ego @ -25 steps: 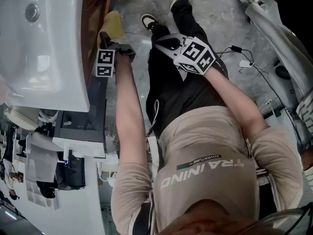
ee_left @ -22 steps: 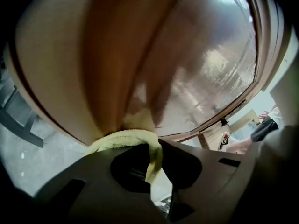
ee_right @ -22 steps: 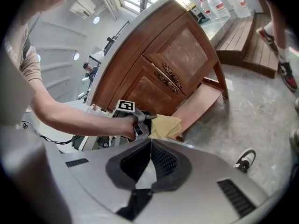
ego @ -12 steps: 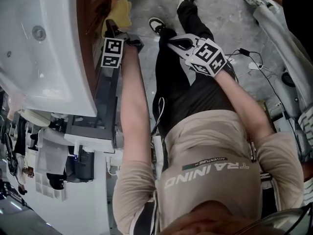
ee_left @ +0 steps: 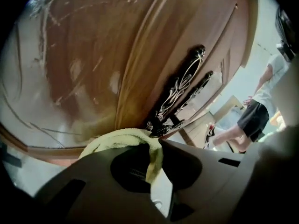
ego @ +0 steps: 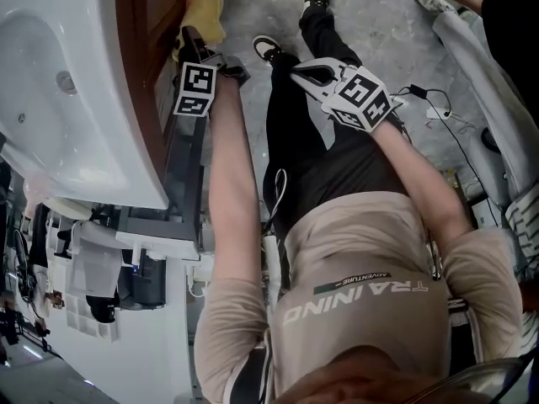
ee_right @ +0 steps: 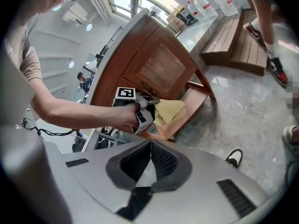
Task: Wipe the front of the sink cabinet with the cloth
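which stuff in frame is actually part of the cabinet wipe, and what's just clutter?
Part of the job:
- yellow cloth, clamped in the left tongs
- wooden cabinet front
- its ornate door handles

Not involved:
- right tongs, shut on nothing
- white sink basin
- water bottles
- wooden slatted platform
- floor cables

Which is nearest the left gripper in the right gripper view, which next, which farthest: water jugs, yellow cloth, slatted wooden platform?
1. yellow cloth, clamped in the left gripper.
2. slatted wooden platform, on the floor at right.
3. water jugs, far background, top.
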